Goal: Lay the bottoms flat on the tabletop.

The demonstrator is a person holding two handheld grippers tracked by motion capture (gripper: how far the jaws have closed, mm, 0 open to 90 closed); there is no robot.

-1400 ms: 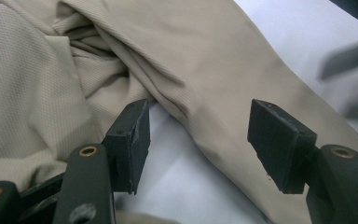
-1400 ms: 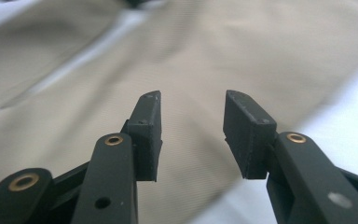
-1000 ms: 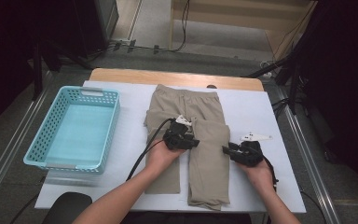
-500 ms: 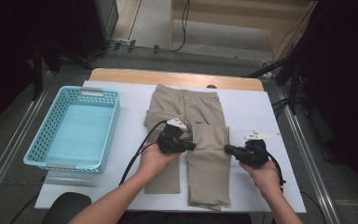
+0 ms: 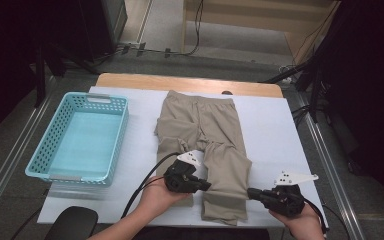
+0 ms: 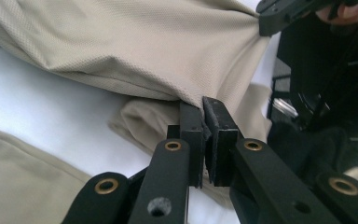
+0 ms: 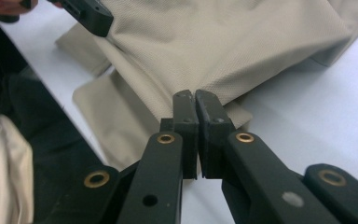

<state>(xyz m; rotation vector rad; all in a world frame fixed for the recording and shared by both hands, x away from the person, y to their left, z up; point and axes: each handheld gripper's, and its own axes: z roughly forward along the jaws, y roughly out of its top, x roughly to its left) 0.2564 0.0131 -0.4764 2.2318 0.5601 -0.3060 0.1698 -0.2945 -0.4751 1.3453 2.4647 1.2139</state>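
Nearest the person, both grippers have just clamped onto the hem end of one leg of the trousers (image 5: 207,142) at the near table edge. The left gripper (image 5: 204,186) pinches that leg's inner corner, its jaws together on the fabric, as the left gripper view (image 6: 204,116) shows, with cloth stretched taut from it to the other tool. The right gripper (image 5: 252,193) bites the outer corner, jaws likewise shut on a thin fold (image 7: 195,105). The leg is lifted slightly between them; the other leg lies flat beneath and beside it. Farther out, the trousers spread across the white table (image 5: 275,130), waistband at the far side, and a blue basket (image 5: 82,137) sits well apart to the left. The grips look shallow, right at the hem, so a hard pull or uneven lift could slip the cloth from one tool. Dragging may also bunch the leg underneath and spoil the fold.
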